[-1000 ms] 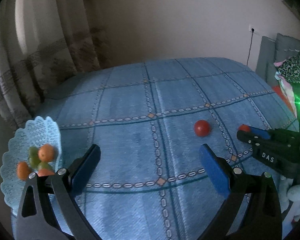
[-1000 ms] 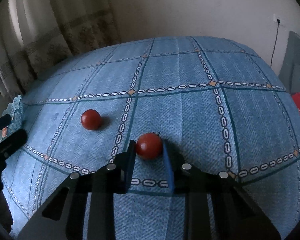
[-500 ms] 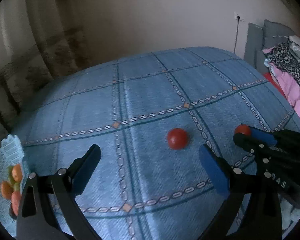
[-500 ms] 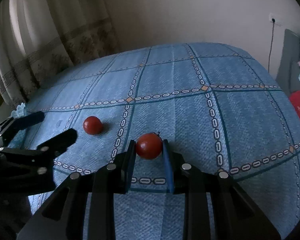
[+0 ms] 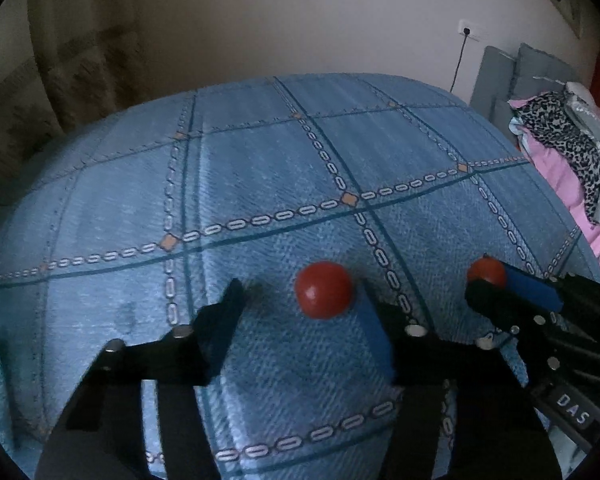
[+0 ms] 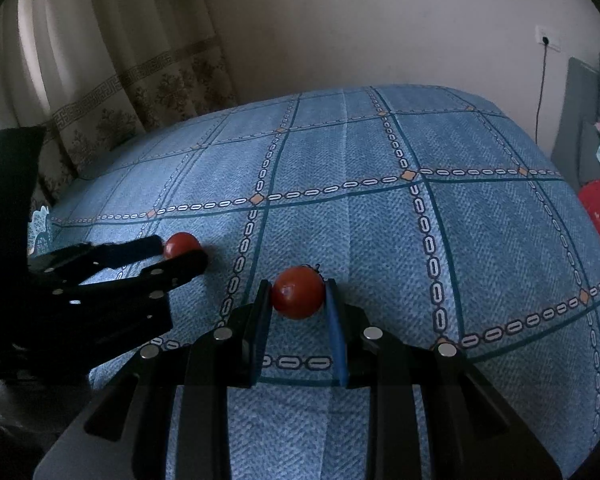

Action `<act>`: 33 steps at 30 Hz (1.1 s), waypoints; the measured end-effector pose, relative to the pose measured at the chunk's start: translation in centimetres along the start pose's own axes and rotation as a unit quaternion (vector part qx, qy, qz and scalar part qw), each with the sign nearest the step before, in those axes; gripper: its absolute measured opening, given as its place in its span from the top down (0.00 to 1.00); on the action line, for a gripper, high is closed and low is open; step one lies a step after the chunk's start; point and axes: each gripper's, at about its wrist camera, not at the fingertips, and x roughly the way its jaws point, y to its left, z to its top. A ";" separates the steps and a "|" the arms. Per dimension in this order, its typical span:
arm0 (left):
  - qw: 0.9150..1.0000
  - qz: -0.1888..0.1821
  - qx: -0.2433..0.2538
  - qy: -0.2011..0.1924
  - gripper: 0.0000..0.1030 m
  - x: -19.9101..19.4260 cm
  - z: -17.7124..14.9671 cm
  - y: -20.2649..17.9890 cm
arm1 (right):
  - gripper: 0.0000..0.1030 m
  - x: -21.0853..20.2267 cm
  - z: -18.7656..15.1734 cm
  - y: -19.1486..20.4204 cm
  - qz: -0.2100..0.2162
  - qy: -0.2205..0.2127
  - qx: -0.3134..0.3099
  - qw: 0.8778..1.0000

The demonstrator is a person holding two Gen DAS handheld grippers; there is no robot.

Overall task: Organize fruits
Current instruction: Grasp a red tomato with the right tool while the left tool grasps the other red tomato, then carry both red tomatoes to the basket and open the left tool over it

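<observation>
Both sets of jaws matter at this point. On my right gripper [image 6: 298, 304] they are pressed against either side of one red fruit [image 6: 298, 297], which sits low over the blue checked bedspread [image 6: 440, 240]. I cannot tell whether it is lifted clear of the cloth. On my left gripper [image 5: 300, 304] they stand wide apart around the other red fruit [image 5: 323, 289], which lies on the bedspread close against the blue-padded finger and far from the bare one.

That lopsided framing is my first worry. I judge that closing from here would let the near finger nudge the round fruit before the far one arrives, and it could roll away across the soft cover.

My second worry is crowding — the two grippers work just beside each other, and a careless swing of one could clip the other and knock the held fruit loose.

Only a sliver of the pale blue lacy basket [image 6: 40, 224] shows, at the left edge of the right wrist view and behind the left gripper. Any carry toward it would cross that tool's path — a collision risk, I think.
</observation>
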 end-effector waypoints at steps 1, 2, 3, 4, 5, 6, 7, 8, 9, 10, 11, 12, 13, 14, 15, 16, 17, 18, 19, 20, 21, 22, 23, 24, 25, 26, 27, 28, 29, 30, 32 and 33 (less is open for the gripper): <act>1.000 -0.005 -0.001 -0.002 0.59 0.0 0.0 0.1 | 0.74 0.0 0.0 0.1 0.000 -0.001 -0.001 1.000; 1.000 -0.015 -0.001 -0.005 0.65 -0.1 0.0 0.1 | 0.74 0.1 0.0 0.1 0.000 -0.001 -0.002 1.000; 1.000 -0.019 0.000 -0.007 0.67 -0.2 -0.1 0.1 | 0.74 0.0 0.0 0.2 0.001 -0.002 -0.002 1.000; 1.000 -0.020 0.002 -0.009 0.70 -0.3 -0.2 0.0 | 0.74 0.1 0.0 0.2 0.001 -0.003 -0.002 1.000; 1.000 -0.022 0.004 -0.012 0.72 -0.3 -0.3 -0.1 | 0.74 0.1 0.0 0.3 0.002 -0.004 -0.002 1.000; 1.000 -0.021 0.005 -0.014 0.72 -0.5 -0.4 -0.2 | 0.74 0.1 0.0 0.2 0.003 -0.005 -0.001 1.000; 1.000 -0.020 0.004 -0.015 0.72 -0.6 -0.6 -0.2 | 0.74 0.0 -0.1 0.1 0.004 -0.006 0.000 1.000; 1.000 -0.021 0.001 -0.015 0.72 -0.9 -0.8 0.0 | 0.74 0.0 -0.1 0.1 0.006 -0.007 0.001 1.000; 1.000 -0.022 -0.003 -0.015 0.72 -1.0 -1.0 0.1 | 0.74 -0.1 -0.1 0.0 0.007 -0.008 0.002 1.000; 1.000 -0.021 -0.007 -0.015 0.72 -1.2 -1.1 0.3 | 0.74 -0.2 -0.1 -0.1 0.009 -0.010 0.004 1.000; 1.000 -0.019 -0.009 -0.016 0.72 -1.5 -1.2 0.6 | 0.74 -0.3 -0.1 -0.1 0.010 -0.011 0.004 1.000; 1.000 -0.016 -0.011 -0.018 0.72 -1.7 -1.3 0.7 | 0.74 -0.3 -0.1 -0.1 0.012 -0.013 0.004 1.000; 1.000 -0.011 -0.014 -0.021 0.72 -2.2 -1.3 1.0 | 0.74 -0.5 -0.2 -0.1 0.014 -0.015 0.003 1.000; 1.000 -0.007 -0.018 -0.025 0.72 -2.6 -1.4 1.2 | 0.74 -0.6 -0.2 0.0 0.015 -0.017 0.002 1.000; 0.999 -0.004 -0.020 -0.027 0.72 -2.9 -1.4 1.4 | 0.74 -0.6 -0.1 -0.1 0.016 -0.018 0.001 1.000; 0.999 -0.002 -0.024 -0.030 0.72 -3.3 -1.4 1.6 | 0.74 -0.7 -0.1 0.0 0.018 -0.019 0.000 1.000; 0.999 0.002 -0.030 -0.035 0.72 -3.8 -1.4 1.9 | 0.74 -0.8 -0.1 0.0 0.018 -0.021 -0.001 1.000; 0.999 0.006 -0.033 -0.037 0.72 -4.2 -1.4 2.0 | 0.74 -0.8 -0.1 0.1 0.018 -0.021 -0.001 1.000; 0.998 0.008 -0.037 -0.040 0.72 -4.7 -1.4 2.3 | 0.74 -0.9 -0.2 0.1 0.017 -0.022 -0.002 1.000; 0.998 0.009 -0.043 -0.044 0.72 -5.2 -1.4 2.7 | 0.74 -0.9 -0.3 0.2 0.017 -0.022 -0.002 1.000; 0.998 0.011 -0.046 -0.047 0.72 -5.6 -1.5 2.9 | 0.74 -0.9 -0.3 0.2 0.016 -0.022 -0.003 1.000; 0.998 0.014 -0.048 -0.050 0.72 -6.0 -1.5 3.2 | 0.74 -1.0 -0.3 0.2 0.015 -0.022 -0.004 1.000; 0.997 0.021 -0.050 -0.053 0.72 -6.4 -1.5 3.2 | 0.74 -1.0 -0.3 0.3 0.015 -0.023 -0.004 1.000; 0.997 0.028 -0.052 -0.058 0.72 -6.8 -1.7 3.4 | 0.74 -1.0 -0.3 0.4 0.015 -0.023 -0.004 1.000; 0.996 0.032 -0.054 -0.060 0.72 -7.3 -1.9 3.7 | 0.74 -1.0 -0.3 0.4 0.014 -0.024 -0.005 1.000; 0.996 0.037 -0.058 -0.063 0.72 -7.7 -2.0 3.9 | 0.74 -1.0 -0.2 0.4 0.014 -0.024 -0.005 1.000; 0.995 0.042 -0.062 -0.065 0.72 -8.0 -2.0 4.1 | 0.74 -1.0 -0.2 0.5 0.013 -0.024 -0.005 1.000; 0.995 0.046 -0.065 -0.067 0.72 -8.4 -2.2 4.4 | 0.74 -1.0 -0.2 0.5 0.012 -0.025 -0.005 1.000; 0.994 0.052 -0.070 -0.069 0.72 -8.8 -2.4 4.7 | 0.74 -1.1 -0.3 0.6 0.011 -0.025 -0.004 1.000; 0.993 0.057 -0.075 -0.072 0.72 -9.3 -2.6 5.1 | 0.74 -1.1 -0.3 0.6 0.011 -0.026 -0.005 1.000; 0.991 0.068 -0.085 -0.079 0.72 -10.2 -2.8 5.8 | 0.74 -1.1 -0.2 0.6 0.010 -0.027 -0.006 1.000; 0.990 0.072 -0.088 -0.082 0.72 -10.4 -2.9 5.9 | 0.74 -1.2 -0.2 0.6 0.009 -0.028 -0.006 1.000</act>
